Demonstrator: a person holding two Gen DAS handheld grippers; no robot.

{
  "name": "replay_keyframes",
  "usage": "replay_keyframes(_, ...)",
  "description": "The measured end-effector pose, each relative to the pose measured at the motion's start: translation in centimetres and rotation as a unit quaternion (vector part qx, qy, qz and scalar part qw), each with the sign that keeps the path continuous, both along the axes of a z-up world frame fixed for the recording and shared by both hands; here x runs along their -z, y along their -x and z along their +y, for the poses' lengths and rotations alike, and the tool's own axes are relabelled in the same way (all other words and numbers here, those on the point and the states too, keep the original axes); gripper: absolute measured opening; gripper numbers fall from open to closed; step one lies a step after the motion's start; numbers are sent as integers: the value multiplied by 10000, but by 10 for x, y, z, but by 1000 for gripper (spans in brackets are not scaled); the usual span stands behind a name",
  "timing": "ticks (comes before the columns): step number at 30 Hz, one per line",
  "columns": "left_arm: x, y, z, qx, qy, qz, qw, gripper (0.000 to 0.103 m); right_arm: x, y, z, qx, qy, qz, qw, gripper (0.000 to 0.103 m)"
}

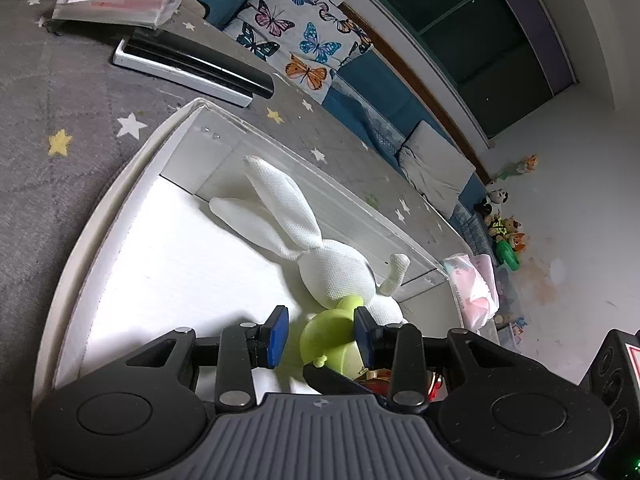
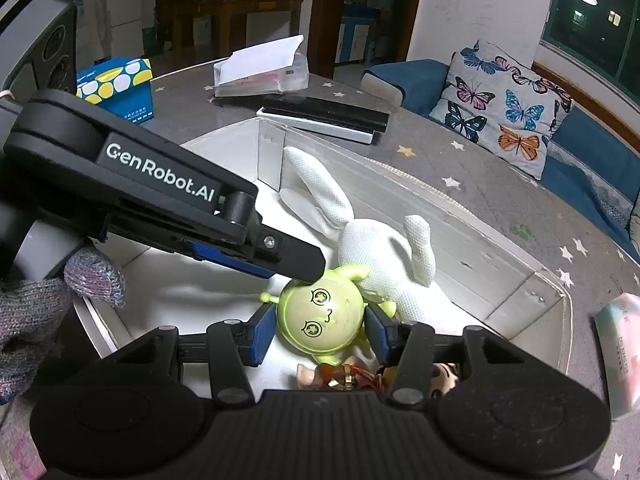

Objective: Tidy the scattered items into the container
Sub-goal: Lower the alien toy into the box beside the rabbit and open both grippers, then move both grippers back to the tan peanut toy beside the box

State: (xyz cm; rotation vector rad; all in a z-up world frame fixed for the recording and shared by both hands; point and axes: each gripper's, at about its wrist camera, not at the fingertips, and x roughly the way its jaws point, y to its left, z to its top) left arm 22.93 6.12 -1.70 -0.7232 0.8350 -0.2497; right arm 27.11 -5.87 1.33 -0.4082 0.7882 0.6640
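A white box (image 1: 120, 184) (image 2: 520, 280) sits on a grey starred cloth. Inside lie a white plush rabbit (image 1: 332, 268) (image 2: 376, 248), a green round-headed figure (image 1: 326, 334) (image 2: 320, 318) and small brown figures (image 2: 344, 376). My right gripper (image 2: 320, 330) has its blue pads on both sides of the green figure's head, inside the box. My left gripper (image 1: 321, 330) is open over the box; the green figure lies between its pads. In the right wrist view, the left gripper's finger (image 2: 280, 256) reaches in from the left, over the green figure.
A black and white flat device (image 1: 192, 66) (image 2: 324, 118), a clear tissue box (image 1: 120, 4) (image 2: 260, 72) and a blue spotted box (image 2: 116, 88) lie beyond the white box. A pink pack (image 1: 474, 288) (image 2: 618, 352) is to its right. A butterfly cushion (image 2: 504, 108) sits on the sofa.
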Motion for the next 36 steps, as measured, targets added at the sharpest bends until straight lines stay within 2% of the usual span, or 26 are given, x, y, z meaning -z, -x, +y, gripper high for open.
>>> replay_keyframes(8,-7,10,1,-53,-53,-175,9998,38,-6,10,-3,55,-69,-181,9998,50)
replay_keyframes(17,-29,34,-5,-53,-188,-552,9983,38,-31,35,-13,104,-361,-503,9980,50)
replay_keyframes(28,-50,83,-10,-67,-267,-1001,9946,38,-64,94,-41,166,-784,-1010,9917,50)
replay_keyframes(36,-53,116,-19,-16,-426,-1185,9920,38,-67,141,-61,210,-924,-1236,9878,51)
